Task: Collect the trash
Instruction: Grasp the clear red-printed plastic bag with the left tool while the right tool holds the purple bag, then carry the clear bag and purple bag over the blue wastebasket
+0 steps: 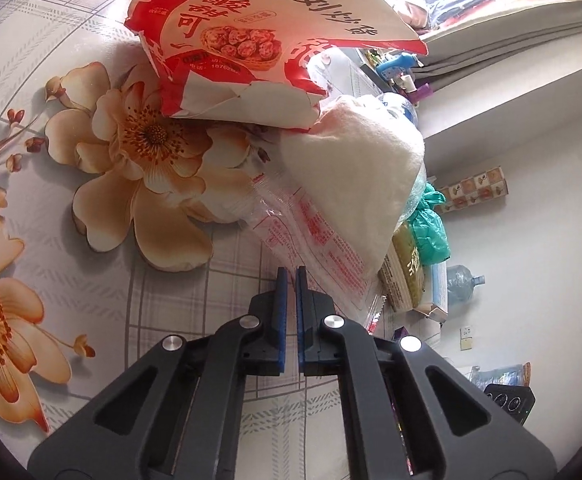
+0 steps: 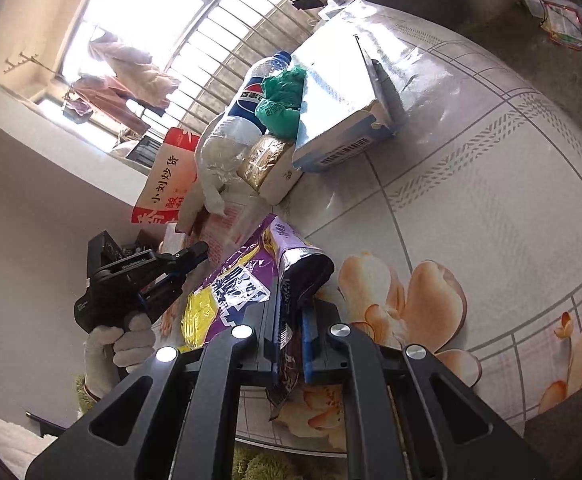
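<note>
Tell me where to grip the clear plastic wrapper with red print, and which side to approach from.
Take the clear wrapper by its loose flat corner nearest the left gripper, coming in low along the table. That edge lies thin and free, while its far end is tucked under the white cloth.

A lived-in home, by the look of it: a table under a glossy flower-printed cloth (image 2: 471, 216) fills the view, and at 11 o'clock in the right wrist view a barred window (image 2: 211, 28) has pink laundry (image 2: 131, 68) hanging before it. Grey curtains (image 1: 503, 48) hang at 2 o'clock in the left wrist view, with a large clear water-cooler jug (image 1: 463, 282) at 3 o'clock.
</note>
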`<state>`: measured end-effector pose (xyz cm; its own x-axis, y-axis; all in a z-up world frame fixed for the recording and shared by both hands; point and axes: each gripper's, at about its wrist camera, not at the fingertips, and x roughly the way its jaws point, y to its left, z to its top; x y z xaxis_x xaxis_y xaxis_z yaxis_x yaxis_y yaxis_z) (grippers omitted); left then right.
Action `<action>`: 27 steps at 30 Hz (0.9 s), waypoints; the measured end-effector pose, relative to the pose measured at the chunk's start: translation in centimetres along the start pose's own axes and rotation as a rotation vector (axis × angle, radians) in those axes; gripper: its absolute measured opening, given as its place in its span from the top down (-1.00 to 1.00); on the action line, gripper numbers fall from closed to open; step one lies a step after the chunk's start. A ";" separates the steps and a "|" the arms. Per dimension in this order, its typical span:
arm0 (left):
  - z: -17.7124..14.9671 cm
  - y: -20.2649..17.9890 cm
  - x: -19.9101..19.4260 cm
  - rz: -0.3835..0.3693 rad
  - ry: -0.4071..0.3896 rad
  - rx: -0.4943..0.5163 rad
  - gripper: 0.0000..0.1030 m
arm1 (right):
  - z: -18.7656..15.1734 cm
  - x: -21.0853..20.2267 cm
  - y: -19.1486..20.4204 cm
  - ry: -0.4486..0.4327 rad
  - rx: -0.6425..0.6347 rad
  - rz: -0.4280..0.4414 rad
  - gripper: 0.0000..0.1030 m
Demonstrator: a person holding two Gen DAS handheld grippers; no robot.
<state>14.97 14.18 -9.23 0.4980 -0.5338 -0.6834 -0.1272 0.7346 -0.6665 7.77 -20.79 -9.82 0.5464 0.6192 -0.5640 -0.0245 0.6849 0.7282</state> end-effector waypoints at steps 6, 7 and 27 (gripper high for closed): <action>-1.8 -1.6 -2.9 0.001 -0.035 0.125 1.00 | 0.1 -2.2 -0.2 -0.044 0.011 0.023 0.85; -2.3 -2.1 -3.6 0.001 -0.042 0.151 1.00 | 0.1 -2.7 -0.2 -0.056 0.009 0.024 0.85; -9.0 -26.4 -1.4 -0.245 0.034 0.800 1.00 | 1.6 -22.3 -7.7 -0.578 0.108 -0.290 0.86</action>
<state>9.91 -8.25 6.69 0.4045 -0.7199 -0.5640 0.6350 0.6649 -0.3933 -2.89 -40.48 -2.18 0.8810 0.0883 -0.4648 0.2593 0.7317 0.6304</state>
